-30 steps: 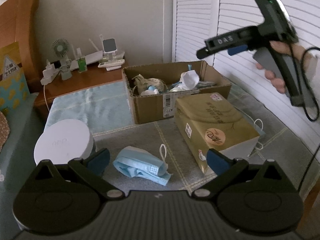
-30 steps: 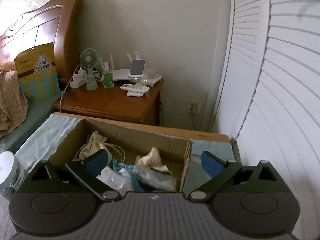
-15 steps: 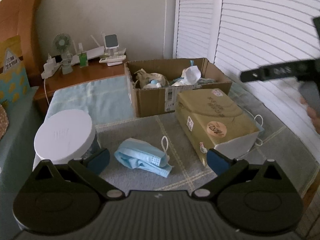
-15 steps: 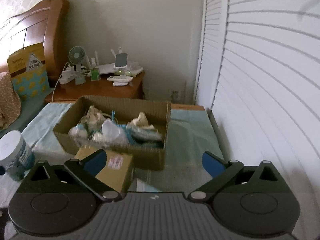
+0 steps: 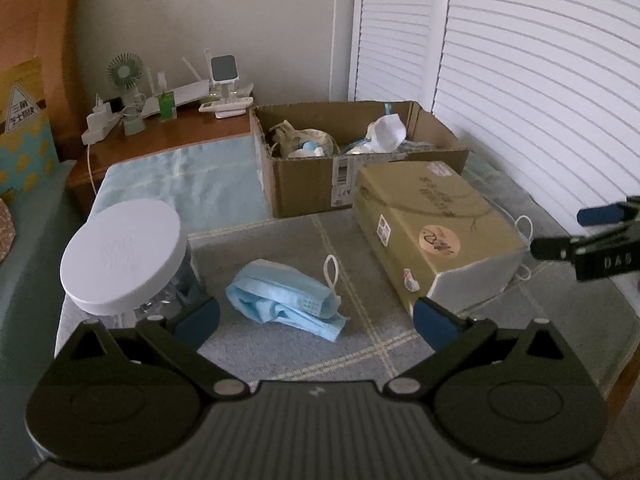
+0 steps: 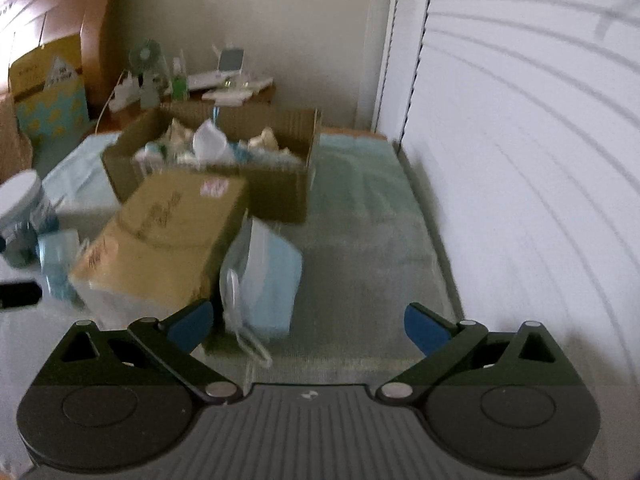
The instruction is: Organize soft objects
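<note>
Left tool (image 5: 316,318) wide open, empty; right tool (image 6: 308,326) likewise.

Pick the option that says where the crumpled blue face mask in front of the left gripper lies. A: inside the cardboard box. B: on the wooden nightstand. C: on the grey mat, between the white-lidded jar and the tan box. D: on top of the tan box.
C: the crumpled blue face mask lies on the grey mat, with the white-lidded jar to one side and the tan box to the other.
</note>
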